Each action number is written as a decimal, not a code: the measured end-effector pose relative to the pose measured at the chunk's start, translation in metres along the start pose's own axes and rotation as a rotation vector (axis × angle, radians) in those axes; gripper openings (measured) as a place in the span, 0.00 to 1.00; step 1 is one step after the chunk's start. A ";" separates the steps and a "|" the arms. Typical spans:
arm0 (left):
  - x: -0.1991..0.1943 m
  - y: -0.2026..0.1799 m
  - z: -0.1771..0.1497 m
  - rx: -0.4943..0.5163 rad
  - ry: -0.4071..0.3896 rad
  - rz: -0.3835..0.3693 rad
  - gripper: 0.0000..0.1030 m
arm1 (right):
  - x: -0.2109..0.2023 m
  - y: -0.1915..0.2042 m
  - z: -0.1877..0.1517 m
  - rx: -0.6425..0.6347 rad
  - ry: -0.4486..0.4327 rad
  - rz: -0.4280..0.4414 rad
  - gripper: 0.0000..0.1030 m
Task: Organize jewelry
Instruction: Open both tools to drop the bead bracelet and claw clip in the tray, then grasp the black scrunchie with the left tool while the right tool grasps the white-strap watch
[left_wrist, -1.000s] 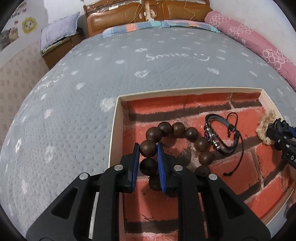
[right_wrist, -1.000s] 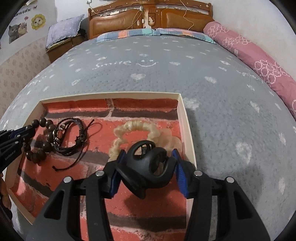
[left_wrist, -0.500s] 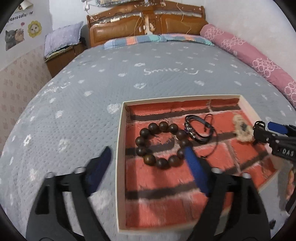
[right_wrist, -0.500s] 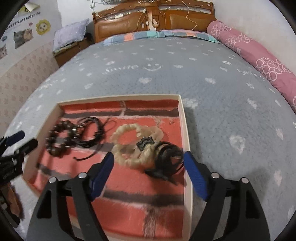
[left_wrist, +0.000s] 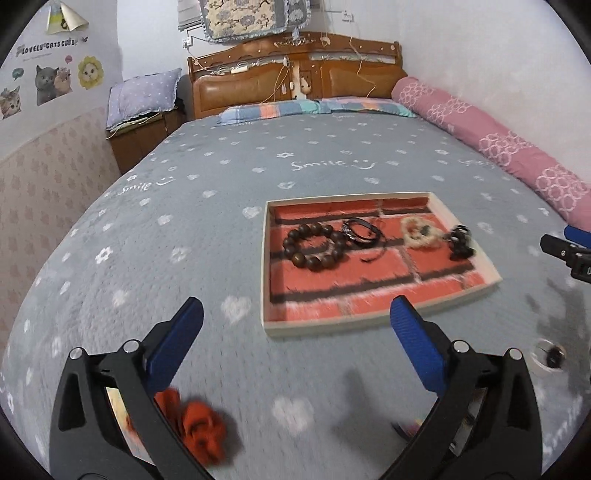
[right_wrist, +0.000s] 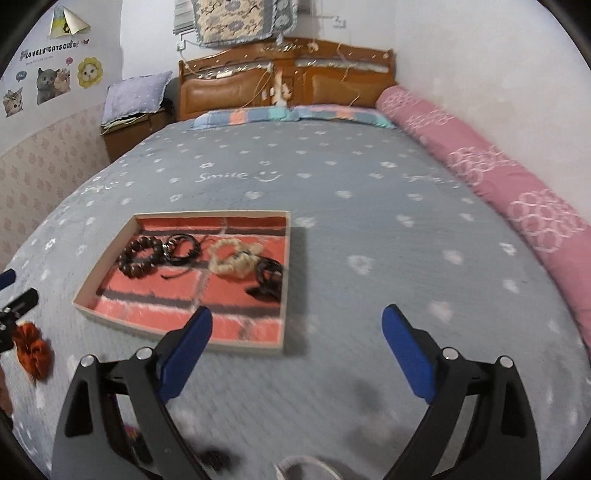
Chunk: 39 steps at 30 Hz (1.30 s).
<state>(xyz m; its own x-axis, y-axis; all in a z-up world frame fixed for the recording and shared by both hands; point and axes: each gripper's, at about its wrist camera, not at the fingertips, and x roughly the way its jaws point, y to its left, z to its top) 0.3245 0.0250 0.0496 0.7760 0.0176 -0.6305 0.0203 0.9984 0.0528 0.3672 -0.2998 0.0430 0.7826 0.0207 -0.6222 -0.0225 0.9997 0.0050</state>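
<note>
A shallow tray (left_wrist: 264, 258) (right_wrist: 286, 280) with a brick-pattern lining lies on the grey bedspread. In it lie a brown wooden bead bracelet (left_wrist: 314, 247) (right_wrist: 140, 256), a black leather bracelet (left_wrist: 360, 230) (right_wrist: 183, 249), a cream scrunchie (left_wrist: 419, 232) (right_wrist: 232, 260) and a black hair claw (left_wrist: 460, 242) (right_wrist: 267, 282). My left gripper (left_wrist: 295, 306) hovers short of the tray's near left corner, its jaws opening wide with nothing between them. My right gripper (right_wrist: 297, 313) hangs off the tray's near right corner, jaws also opening and empty. An orange scrunchie (left_wrist: 199, 432) (right_wrist: 33, 350) lies on the bedspread under my left gripper.
A small dark item in a clear ring (left_wrist: 550, 356) rests on the bedspread right of the tray. A pink bolster (right_wrist: 517, 192) runs along the right wall. The wooden headboard (left_wrist: 295, 81) and a nightstand with a pillow (left_wrist: 144, 122) stand at the far end.
The left gripper let go of the bead bracelet and the right one of the hair claw. Both opened wide and drew back and up, away from the tray.
</note>
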 end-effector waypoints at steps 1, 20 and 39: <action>-0.005 -0.001 -0.004 -0.003 -0.003 -0.004 0.95 | -0.010 -0.004 -0.007 -0.002 -0.011 -0.018 0.93; -0.031 -0.028 -0.124 -0.062 0.103 -0.046 0.95 | -0.056 -0.033 -0.141 0.060 -0.003 -0.094 0.94; 0.001 -0.057 -0.149 0.021 0.196 -0.069 0.95 | -0.024 -0.033 -0.143 0.050 0.053 -0.111 0.94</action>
<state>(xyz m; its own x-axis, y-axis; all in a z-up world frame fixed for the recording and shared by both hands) 0.2303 -0.0242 -0.0700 0.6350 -0.0382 -0.7715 0.0836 0.9963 0.0195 0.2602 -0.3345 -0.0538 0.7447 -0.0890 -0.6614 0.0943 0.9952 -0.0278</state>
